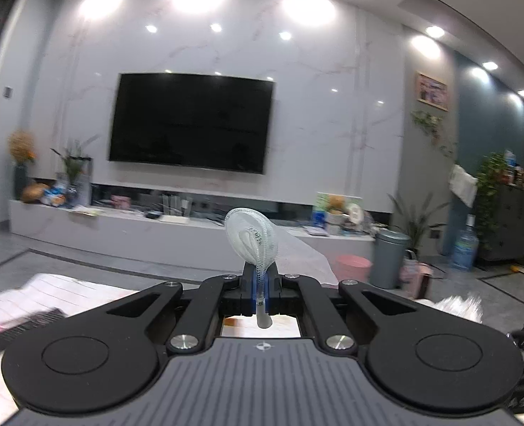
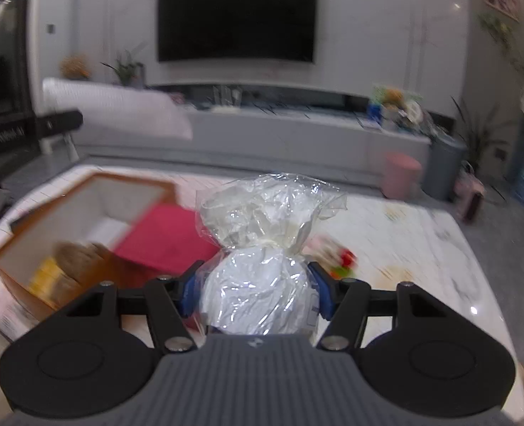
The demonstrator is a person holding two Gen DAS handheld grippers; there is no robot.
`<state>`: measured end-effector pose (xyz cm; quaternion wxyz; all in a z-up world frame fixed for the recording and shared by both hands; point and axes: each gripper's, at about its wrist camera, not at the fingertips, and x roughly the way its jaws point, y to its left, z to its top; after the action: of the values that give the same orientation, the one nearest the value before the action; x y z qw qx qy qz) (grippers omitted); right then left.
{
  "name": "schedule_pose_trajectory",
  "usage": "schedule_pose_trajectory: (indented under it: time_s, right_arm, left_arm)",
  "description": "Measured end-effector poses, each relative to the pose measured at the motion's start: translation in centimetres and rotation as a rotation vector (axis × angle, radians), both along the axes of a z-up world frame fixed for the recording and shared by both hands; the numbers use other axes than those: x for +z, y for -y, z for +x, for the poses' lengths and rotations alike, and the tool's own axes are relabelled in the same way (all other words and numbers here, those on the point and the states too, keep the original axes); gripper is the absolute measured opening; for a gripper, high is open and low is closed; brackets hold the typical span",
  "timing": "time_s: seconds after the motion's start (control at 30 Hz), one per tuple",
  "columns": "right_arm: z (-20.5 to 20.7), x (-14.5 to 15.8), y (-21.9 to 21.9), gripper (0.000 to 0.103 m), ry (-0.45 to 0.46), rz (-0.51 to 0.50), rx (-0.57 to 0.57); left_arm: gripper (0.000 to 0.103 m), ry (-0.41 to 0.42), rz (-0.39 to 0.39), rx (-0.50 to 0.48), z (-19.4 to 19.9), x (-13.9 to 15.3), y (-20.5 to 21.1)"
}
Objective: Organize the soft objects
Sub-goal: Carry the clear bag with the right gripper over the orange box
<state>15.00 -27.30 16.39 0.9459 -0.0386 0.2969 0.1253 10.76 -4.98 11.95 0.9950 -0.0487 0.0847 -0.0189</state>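
My left gripper (image 1: 260,284) is shut on a white mesh foam sleeve (image 1: 253,238), held up in the air facing the TV wall. My right gripper (image 2: 256,289) is shut on a clear plastic bag with a white soft bundle inside (image 2: 258,294), its twisted top (image 2: 269,209) sticking up. Below and left of it stands an open orange-rimmed box (image 2: 95,209) holding a brown soft item (image 2: 80,257), a yellow item (image 2: 47,273) and a red cloth (image 2: 166,234) draped over its edge.
The white marble table (image 2: 421,248) carries small colourful items (image 2: 340,259). A dark remote (image 1: 23,326) lies on the table at left. Beyond are the TV cabinet (image 1: 190,234), a pink bucket (image 1: 354,266) and a grey bin (image 1: 389,255).
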Motion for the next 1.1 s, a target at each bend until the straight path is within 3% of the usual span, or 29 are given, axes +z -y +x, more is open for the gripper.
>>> schedule_pose_trajectory:
  time_s: [0.13, 0.23, 0.47, 0.63, 0.7, 0.83, 1.1]
  right_arm:
    - [0.3, 1.6, -5.2, 0.061, 0.052, 0.007, 0.069]
    - [1.2, 2.0, -9.4, 0.061, 0.062, 0.028, 0.122]
    - [5.1, -0.2, -18.2, 0.061, -0.006, 0.072, 0.179]
    - [7.9, -2.4, -22.6, 0.061, -0.034, 0.056, 0.194]
    - [8.8, -3.3, -23.4, 0.061, -0.055, 0.046, 0.200]
    - [10.1, -5.3, -24.8, 0.061, -0.122, 0.048, 0.210]
    - [11.0, -8.2, -24.2, 0.061, -0.197, 0.001, 0.225]
  left_arm:
    - [0.004, -0.019, 0.016, 0.063, -0.3, -0.6, -4.1]
    - [0.004, -0.079, 0.019, 0.106, -0.2, -1.5, -6.9]
    - [0.004, -0.265, -0.068, 0.146, 2.3, -5.8, -12.6]
    - [0.004, -0.298, -0.170, 0.154, 3.0, -8.1, -16.3]
    - [0.004, -0.312, -0.210, 0.186, 3.0, -8.5, -17.4]
    - [0.004, -0.340, -0.236, 0.161, 3.9, -8.9, -18.3]
    - [0.004, -0.458, -0.286, 0.002, 4.8, -10.4, -16.7]
